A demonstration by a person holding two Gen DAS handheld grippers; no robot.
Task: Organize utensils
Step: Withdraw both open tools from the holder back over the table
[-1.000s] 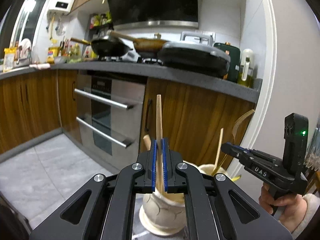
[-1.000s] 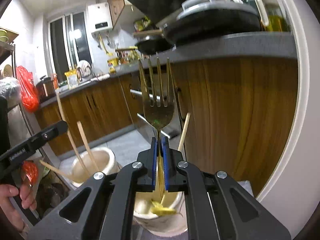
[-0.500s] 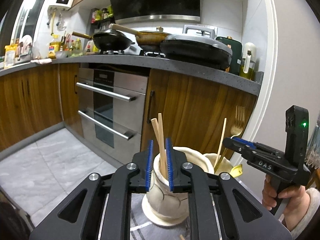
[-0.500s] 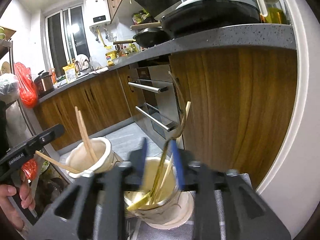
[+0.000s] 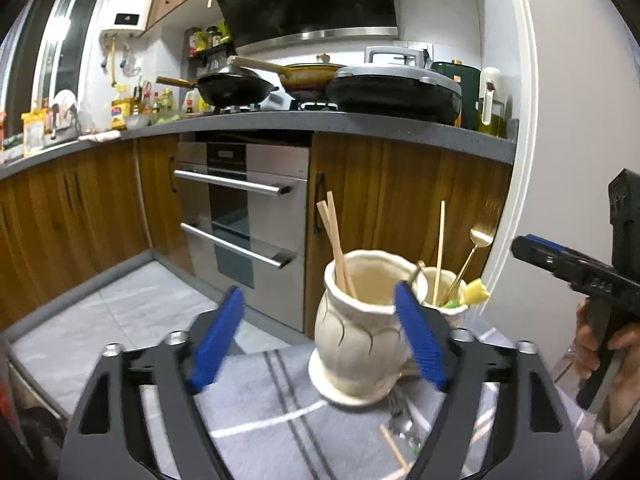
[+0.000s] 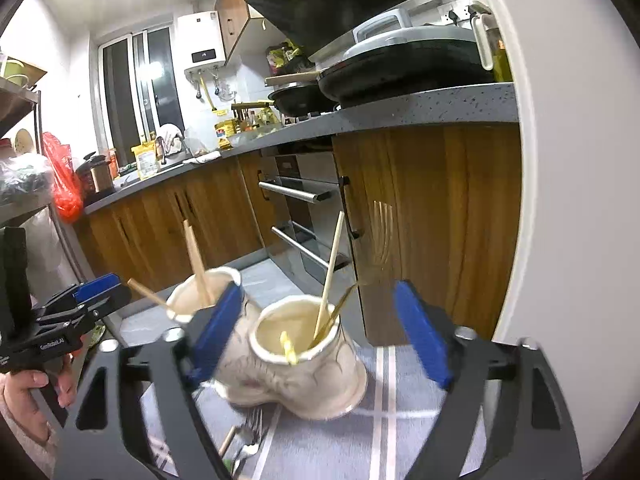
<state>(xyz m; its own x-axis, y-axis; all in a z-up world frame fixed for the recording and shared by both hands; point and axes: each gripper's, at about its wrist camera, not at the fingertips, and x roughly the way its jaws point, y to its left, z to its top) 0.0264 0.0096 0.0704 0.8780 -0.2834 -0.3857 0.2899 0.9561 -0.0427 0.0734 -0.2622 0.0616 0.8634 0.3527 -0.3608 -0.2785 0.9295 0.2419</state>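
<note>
Two cream ceramic jars stand side by side on a grey striped cloth (image 5: 272, 412). The left jar (image 5: 360, 344) holds two wooden chopsticks (image 5: 336, 240). The right jar (image 6: 304, 364) holds a chopstick (image 6: 330, 268), a gold fork (image 6: 382, 232) and a yellow-ended utensil (image 6: 289, 350). My left gripper (image 5: 320, 336) is open and empty just in front of the left jar. My right gripper (image 6: 320, 332) is open and empty around the right jar's front. A silver fork (image 6: 246, 436) and a loose chopstick (image 5: 394, 448) lie on the cloth before the jars.
Wooden kitchen cabinets (image 5: 400, 208) and a steel oven (image 5: 244, 216) stand behind the jars. The grey counter (image 5: 360, 124) carries pans. A white wall (image 6: 560, 240) is close on the right. The cloth's far edge drops to a tiled floor (image 5: 132, 308).
Both grippers have opened and drawn back. The left one let its chopstick down into the left jar; the right one let the gold fork down into the right jar.
</note>
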